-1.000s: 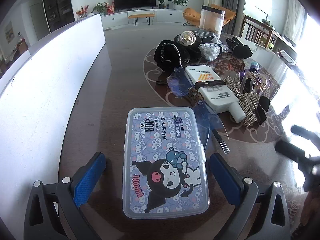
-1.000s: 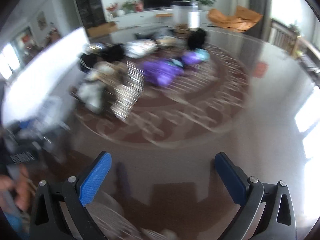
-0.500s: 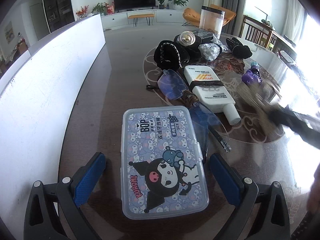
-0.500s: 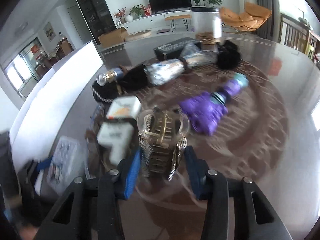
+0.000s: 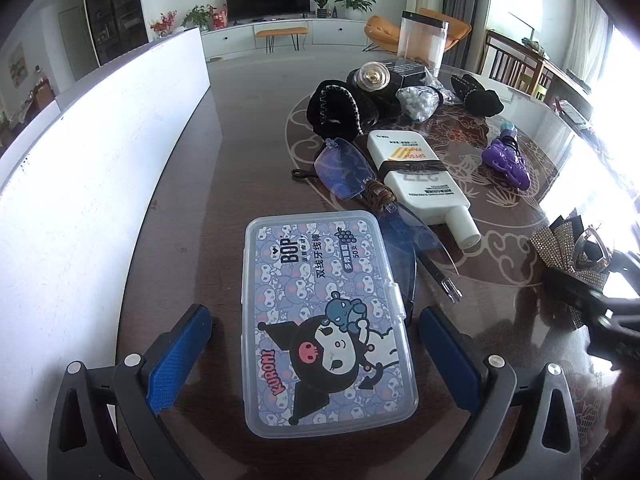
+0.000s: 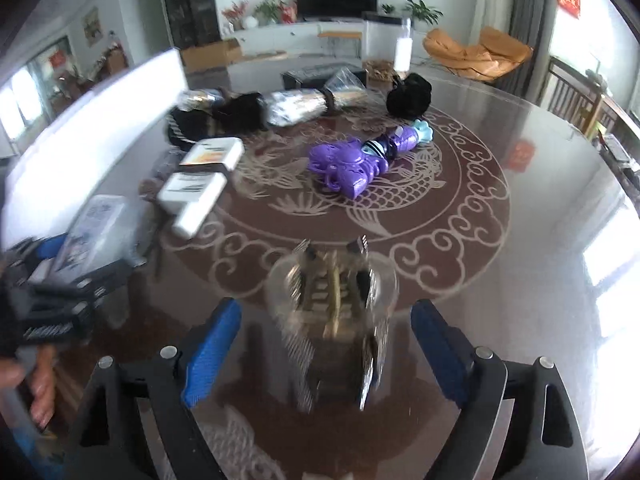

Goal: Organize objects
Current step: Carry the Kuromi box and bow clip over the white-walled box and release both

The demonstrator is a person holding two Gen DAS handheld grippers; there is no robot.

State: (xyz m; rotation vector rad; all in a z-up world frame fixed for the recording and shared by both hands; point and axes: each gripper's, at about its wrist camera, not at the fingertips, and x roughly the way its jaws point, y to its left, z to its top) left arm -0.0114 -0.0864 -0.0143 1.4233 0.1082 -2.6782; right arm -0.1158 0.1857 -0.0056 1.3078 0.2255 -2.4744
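Left wrist view: a dark glossy round table (image 5: 248,128) with a pale scroll pattern is seen, bordered on the left by a long white panel (image 5: 80,184). Nearest the camera, a clear plastic floss-pick box (image 5: 326,316) with a cartoon lid is laid flat on the table, between the blue pads of the left gripper (image 5: 322,360). The jaws are held spread, with a gap on each side of the box; no pad is pressed on it. Just behind the box, blue-tinted glasses (image 5: 348,170) are found, overlapped at one lens by the box's far right corner. Beside them a white sunscreen bottle (image 5: 420,178) is laid flat, banded by a dark hair tie. Further back, black knitted items (image 5: 340,110), a bag of white pellets (image 5: 418,102) and a tall clear canister (image 5: 422,44) are clustered. A purple toy (image 5: 506,158) is set apart to the right. At the right edge, a rhinestone bow hair clip (image 5: 568,252) is seen on the table.

Right wrist view: the same hair clip (image 6: 332,312), blurred, is seen on the table between the blue pads of the right gripper (image 6: 326,352). The jaws have just been opening and are stood wide; clear gaps are kept on both sides of the clip, so it is not pinched. The purple toy (image 6: 352,162) and the sunscreen bottle (image 6: 196,184) are seen beyond. At the lower left edge, fingers of a hand (image 6: 38,384) are noted.
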